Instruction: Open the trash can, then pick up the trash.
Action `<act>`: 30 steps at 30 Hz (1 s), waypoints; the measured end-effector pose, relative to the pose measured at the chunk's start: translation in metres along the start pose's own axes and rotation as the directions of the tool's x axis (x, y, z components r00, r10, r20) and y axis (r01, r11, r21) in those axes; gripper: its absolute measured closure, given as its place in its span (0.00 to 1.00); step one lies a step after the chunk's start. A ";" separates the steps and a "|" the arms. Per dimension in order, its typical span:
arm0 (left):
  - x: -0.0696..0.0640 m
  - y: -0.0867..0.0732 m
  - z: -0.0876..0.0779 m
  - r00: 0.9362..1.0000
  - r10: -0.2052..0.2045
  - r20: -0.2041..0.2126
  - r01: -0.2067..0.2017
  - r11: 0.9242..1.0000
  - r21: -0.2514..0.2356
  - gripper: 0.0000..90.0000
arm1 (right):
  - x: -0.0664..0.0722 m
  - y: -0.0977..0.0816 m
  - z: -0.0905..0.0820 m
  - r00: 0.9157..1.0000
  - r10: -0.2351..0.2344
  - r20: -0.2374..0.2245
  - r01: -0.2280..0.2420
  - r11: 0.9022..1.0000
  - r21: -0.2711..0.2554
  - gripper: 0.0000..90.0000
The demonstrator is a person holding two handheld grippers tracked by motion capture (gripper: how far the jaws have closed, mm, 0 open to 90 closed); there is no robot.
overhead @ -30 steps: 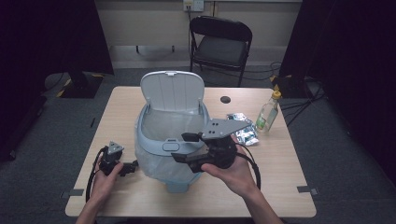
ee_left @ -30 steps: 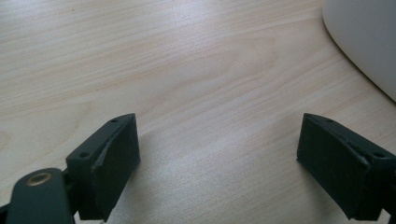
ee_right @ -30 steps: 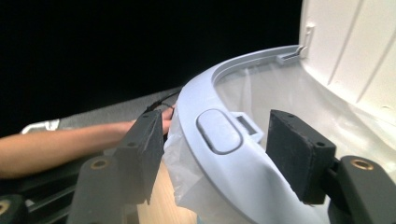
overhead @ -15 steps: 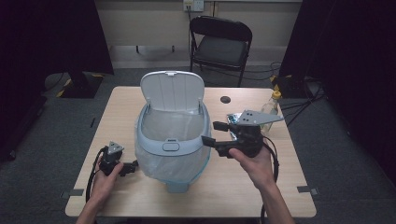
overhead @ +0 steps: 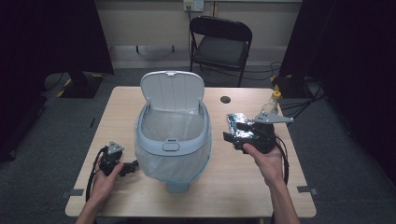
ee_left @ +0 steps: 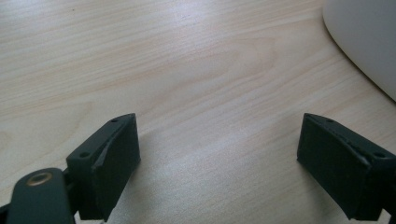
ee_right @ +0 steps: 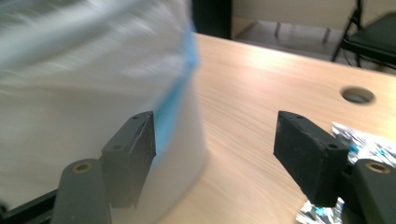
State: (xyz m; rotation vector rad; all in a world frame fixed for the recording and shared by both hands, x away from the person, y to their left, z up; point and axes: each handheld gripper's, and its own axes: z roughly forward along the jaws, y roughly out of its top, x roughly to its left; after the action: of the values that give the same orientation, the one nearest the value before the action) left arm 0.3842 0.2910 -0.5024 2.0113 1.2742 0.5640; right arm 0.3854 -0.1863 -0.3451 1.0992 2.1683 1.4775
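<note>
R tongs (overhead: 232, 133) spread, just been opening, nothing between, over foil wrapper (overhead: 240, 127) on table (overhead: 233, 186); bin (overhead: 172, 140) to their left. L tongs (overhead: 132, 166) spread, empty, beside bin.

One bin (overhead: 171, 140) with its lid up (lined with one bag (overhead: 196, 164)), one foil packet (overhead: 238, 125), one bottle (overhead: 271, 105), one worktop (overhead: 233, 186) with one round hole (overhead: 226, 99), one folding chair (overhead: 222, 44), two grippers: left (overhead: 133, 166), right (overhead: 232, 132)
</note>
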 end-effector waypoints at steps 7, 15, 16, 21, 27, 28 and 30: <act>0.000 0.000 0.000 1.000 0.000 0.002 0.000 1.000 0.001 0.14 | -0.031 -0.025 0.025 0.996 0.061 0.061 -0.065 0.995 0.070 0.31; 0.000 0.000 0.000 1.000 0.000 0.004 0.000 1.000 0.001 0.14 | -0.057 -0.051 0.058 0.987 0.100 0.123 -0.117 0.983 0.138 0.36; 0.000 0.000 0.000 1.000 0.001 0.004 -0.001 1.000 0.001 0.14 | -0.061 -0.053 0.063 0.985 0.097 0.141 -0.118 0.983 0.144 0.37; 0.001 0.000 0.000 1.000 0.003 0.005 -0.003 1.000 0.001 0.14 | -0.080 -0.061 0.085 0.974 0.104 0.199 -0.136 0.978 0.159 0.42; 0.001 0.000 0.000 1.000 0.004 0.003 -0.004 1.000 0.002 0.13 | -0.089 -0.072 0.104 0.965 0.128 0.230 -0.178 0.961 0.212 0.34; 0.001 0.000 0.000 1.000 0.004 0.003 -0.004 1.000 0.003 0.13 | -0.090 -0.074 0.105 0.962 0.124 0.242 -0.178 0.960 0.216 0.34; 0.001 0.000 0.000 1.000 0.004 0.003 -0.004 1.000 0.003 0.13 | -0.092 -0.075 0.108 0.958 0.103 0.269 -0.167 0.959 0.229 0.33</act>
State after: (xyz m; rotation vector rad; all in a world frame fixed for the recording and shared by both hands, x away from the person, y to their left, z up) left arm 0.3849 0.2914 -0.5024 2.0168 1.2695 0.5610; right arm 0.4807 -0.1953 -0.4736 1.4620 2.1703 1.0596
